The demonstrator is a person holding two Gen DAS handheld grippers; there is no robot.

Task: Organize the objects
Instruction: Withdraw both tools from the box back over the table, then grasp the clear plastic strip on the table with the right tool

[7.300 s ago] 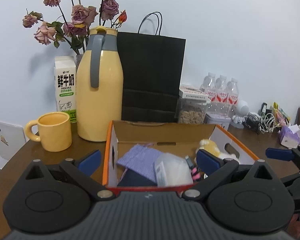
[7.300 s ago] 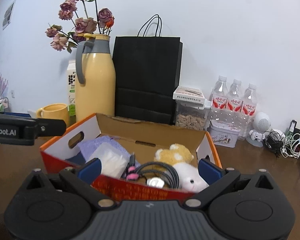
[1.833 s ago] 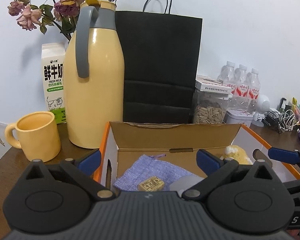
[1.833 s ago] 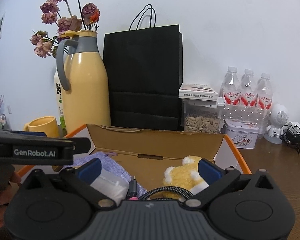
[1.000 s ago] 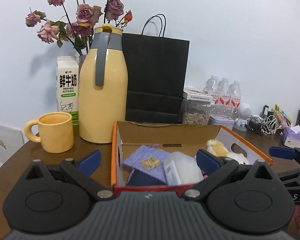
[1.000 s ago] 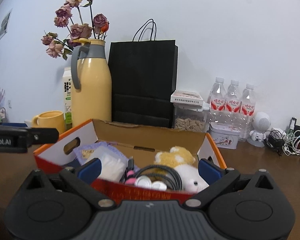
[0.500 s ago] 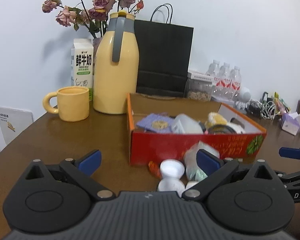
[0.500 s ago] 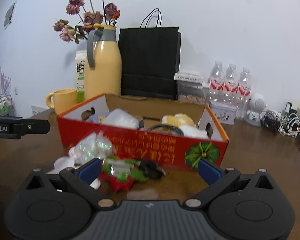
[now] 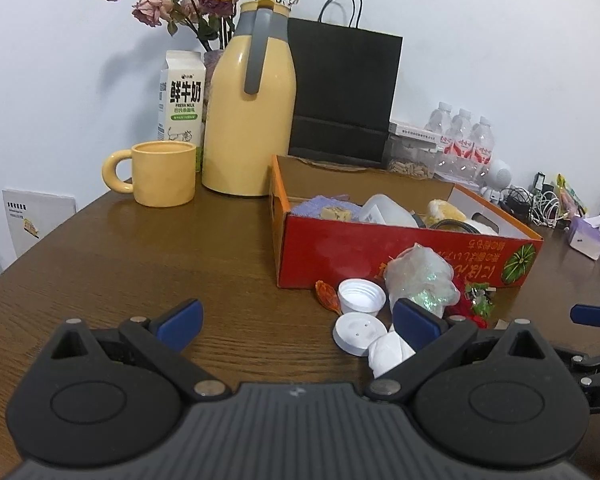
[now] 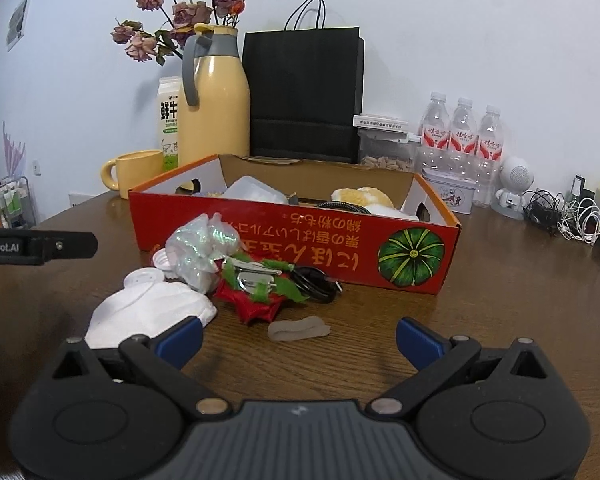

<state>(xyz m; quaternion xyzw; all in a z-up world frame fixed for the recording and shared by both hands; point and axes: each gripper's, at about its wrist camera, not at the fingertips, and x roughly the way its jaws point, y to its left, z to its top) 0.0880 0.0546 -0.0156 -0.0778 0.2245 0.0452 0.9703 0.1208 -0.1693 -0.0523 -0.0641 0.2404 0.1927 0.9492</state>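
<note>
A red cardboard box stands on the brown table and holds a purple cloth, a small tan block, a clear plastic container and a yellow plush. Loose items lie in front of it: a shiny plastic bag, a white mask, a red-and-green ornament, a black cable, a grey strip and two white caps. My left gripper and right gripper both hover open and empty, short of this pile.
Behind the box stand a yellow jug, a yellow mug, a milk carton, a black paper bag, a seed jar and water bottles. Tangled cables lie at the far right.
Both grippers have drawn back from over the box and sit lower, so the loose pile in front of it has come into view. A tan block now lies on the purple cloth.
</note>
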